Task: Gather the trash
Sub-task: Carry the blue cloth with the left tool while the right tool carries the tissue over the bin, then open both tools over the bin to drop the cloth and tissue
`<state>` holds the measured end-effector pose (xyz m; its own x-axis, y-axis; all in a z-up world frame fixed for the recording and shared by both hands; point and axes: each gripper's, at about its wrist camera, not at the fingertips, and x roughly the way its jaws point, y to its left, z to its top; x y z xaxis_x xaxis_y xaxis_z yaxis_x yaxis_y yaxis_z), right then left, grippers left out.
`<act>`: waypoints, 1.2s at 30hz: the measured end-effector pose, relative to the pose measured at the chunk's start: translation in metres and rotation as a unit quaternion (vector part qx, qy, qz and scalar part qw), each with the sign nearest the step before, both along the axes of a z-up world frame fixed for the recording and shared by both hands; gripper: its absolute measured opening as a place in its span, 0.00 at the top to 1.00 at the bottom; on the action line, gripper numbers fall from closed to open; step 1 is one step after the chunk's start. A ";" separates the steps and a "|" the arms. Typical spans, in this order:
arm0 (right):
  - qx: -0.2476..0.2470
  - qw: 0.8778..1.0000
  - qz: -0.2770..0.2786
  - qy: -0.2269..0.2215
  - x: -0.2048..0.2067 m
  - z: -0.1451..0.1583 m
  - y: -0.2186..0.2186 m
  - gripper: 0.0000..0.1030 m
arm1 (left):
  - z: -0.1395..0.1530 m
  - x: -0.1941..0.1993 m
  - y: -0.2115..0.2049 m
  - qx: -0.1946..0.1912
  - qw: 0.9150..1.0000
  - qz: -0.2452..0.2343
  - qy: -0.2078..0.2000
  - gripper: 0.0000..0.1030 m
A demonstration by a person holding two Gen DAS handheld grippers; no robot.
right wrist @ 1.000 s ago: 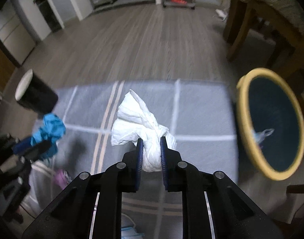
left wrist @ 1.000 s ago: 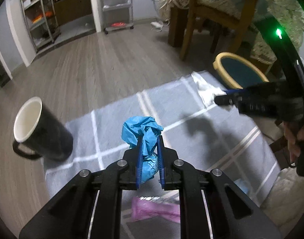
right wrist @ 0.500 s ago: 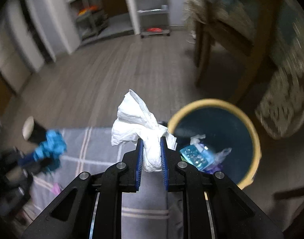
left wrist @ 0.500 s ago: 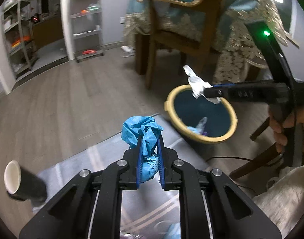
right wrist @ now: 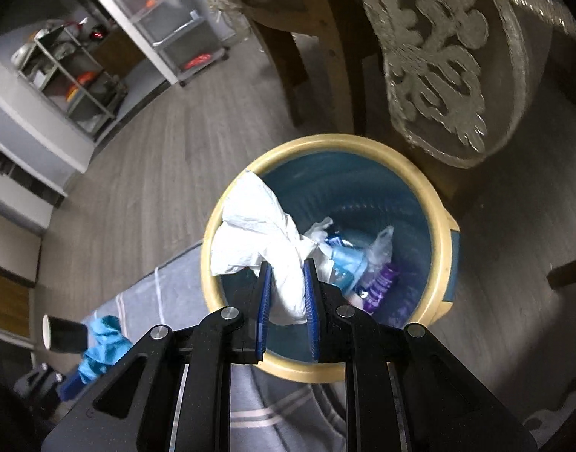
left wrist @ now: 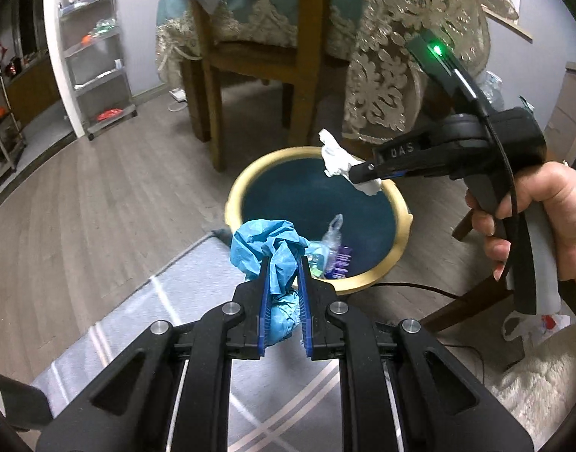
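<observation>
Right wrist view: both grippers are carrying trash at the bin.
Right gripper (right wrist: 287, 263) is clamping a crumpled white paper wad (right wrist: 256, 233) above the round yellow-rimmed blue bin (right wrist: 444, 248); left gripper (left wrist: 282, 260) is clamping a crumpled blue paper wad (left wrist: 273, 248) beside its rim, over the grey striped rug (left wrist: 182, 301).

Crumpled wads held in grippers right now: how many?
2. The blue wad is clamped in the left gripper, short of the bin. The white wad is clamped in the right gripper, over the bin's opening.
</observation>
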<state>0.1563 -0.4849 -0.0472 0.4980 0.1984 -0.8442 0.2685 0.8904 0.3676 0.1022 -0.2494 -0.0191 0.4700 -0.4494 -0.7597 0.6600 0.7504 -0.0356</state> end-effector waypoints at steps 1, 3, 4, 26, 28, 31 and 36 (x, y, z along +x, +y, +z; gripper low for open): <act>0.002 1.000 -0.001 0.000 0.002 0.000 -0.001 0.82 | -0.004 0.001 -0.003 -0.001 1.000 0.000 0.006 0.88; 0.003 1.000 -0.002 0.001 0.003 -0.001 -0.003 0.82 | -0.010 0.001 -0.005 -0.004 1.000 0.000 0.016 0.88; 0.003 1.000 -0.002 0.001 0.003 -0.001 -0.004 0.82 | -0.012 0.001 -0.007 -0.002 1.000 0.000 0.017 0.88; 0.020 0.998 -0.056 0.036 0.003 -0.029 -0.023 0.82 | -0.052 0.028 -0.074 0.077 0.995 -0.063 0.024 0.88; 0.027 0.998 -0.058 0.019 0.005 -0.025 -0.023 0.82 | -0.042 0.039 -0.080 0.063 0.997 -0.052 0.015 0.88; 0.024 0.998 -0.065 -0.010 0.002 -0.015 -0.024 0.78 | -0.027 0.054 -0.084 0.034 0.999 -0.030 0.003 0.85; 0.039 0.994 -0.087 -0.044 -0.001 -0.007 -0.030 0.54 | -0.021 0.065 -0.076 0.034 0.999 -0.007 -0.012 0.38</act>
